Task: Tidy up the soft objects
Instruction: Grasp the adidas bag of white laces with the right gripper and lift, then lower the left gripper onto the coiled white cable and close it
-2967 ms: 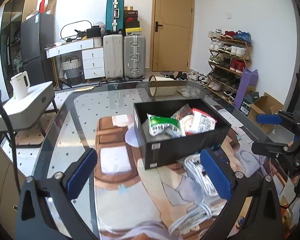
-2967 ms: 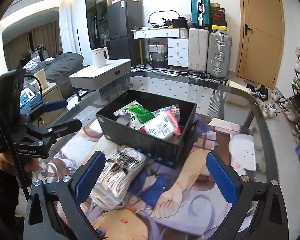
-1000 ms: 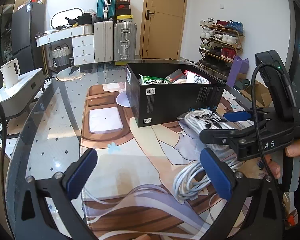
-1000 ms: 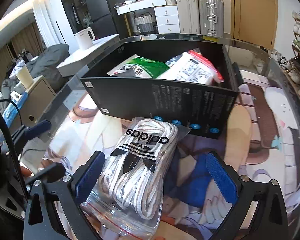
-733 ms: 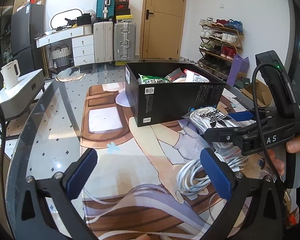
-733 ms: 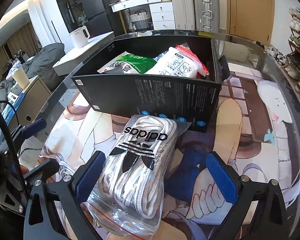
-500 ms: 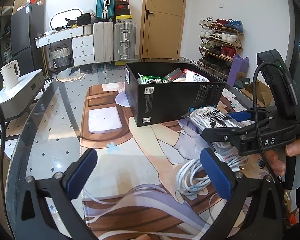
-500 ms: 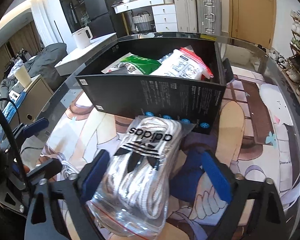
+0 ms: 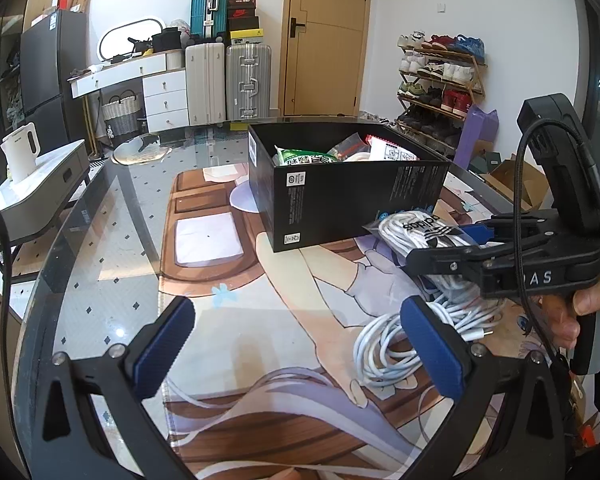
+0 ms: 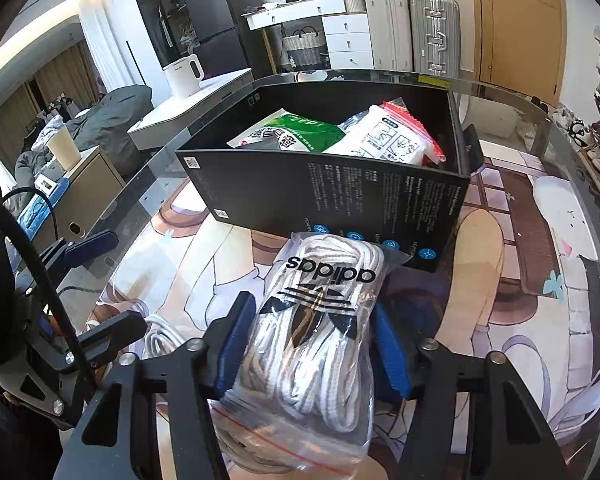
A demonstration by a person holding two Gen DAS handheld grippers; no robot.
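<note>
Left to right. Left gripper (image 9: 296, 344): jaws spread wide with nothing between them, over the printed mat (image 9: 260, 320) near the table's front. Loose white cable (image 9: 392, 340): coiled on the mat just beside the left gripper's right pad, and liable to snag if the bag is dragged low. Black box (image 10: 340, 196): stands at mid-table and already holds a green packet (image 10: 296, 132) and a white pouch (image 10: 396, 140). Right gripper (image 10: 314, 344): its jaws have just been closing and now clasp the clear bag of white laces (image 10: 320, 320), which lies on the mat against the box's near wall. Risks: the slick, squashy bag may slip from the pads, or catch on that wall when lifted.
</note>
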